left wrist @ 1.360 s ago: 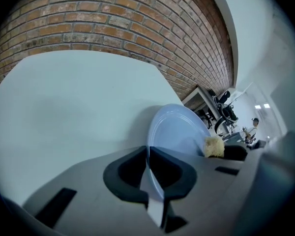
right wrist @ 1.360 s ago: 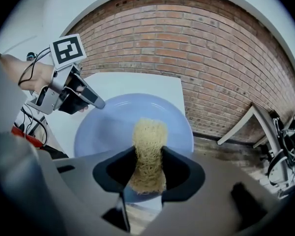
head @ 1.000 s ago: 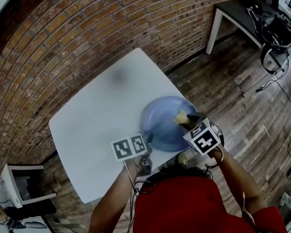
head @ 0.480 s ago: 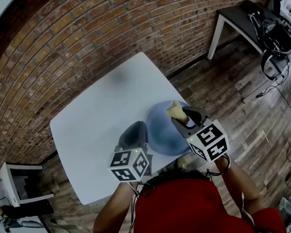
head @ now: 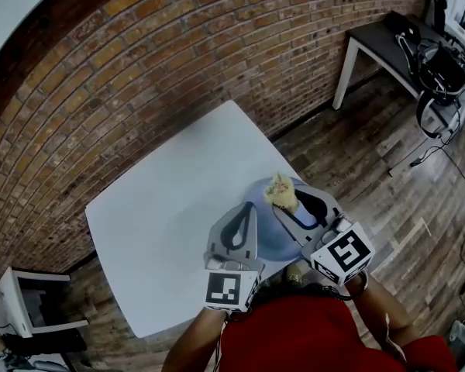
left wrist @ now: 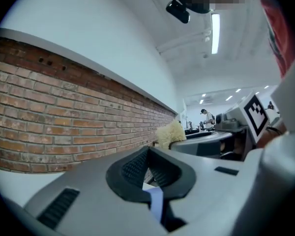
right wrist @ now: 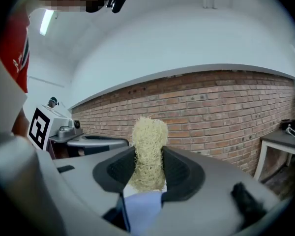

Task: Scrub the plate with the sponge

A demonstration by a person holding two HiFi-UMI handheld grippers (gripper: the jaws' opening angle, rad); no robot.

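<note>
The left tool [head: 251,207] is held over the near right edge of the surface [head: 163,208]; its jaws have just been closed, with nothing between them. The blue plate [head: 270,229] is seen by that edge. The sponge [head: 281,193] is clamped in the right tool [head: 289,205].

The left gripper [head: 251,208] is rising from the table [head: 163,208], its fingers [left wrist: 137,168] closing together on nothing; the right gripper [head: 287,204] is lifting the sponge [head: 281,191] off the plate [head: 276,239].
</note>
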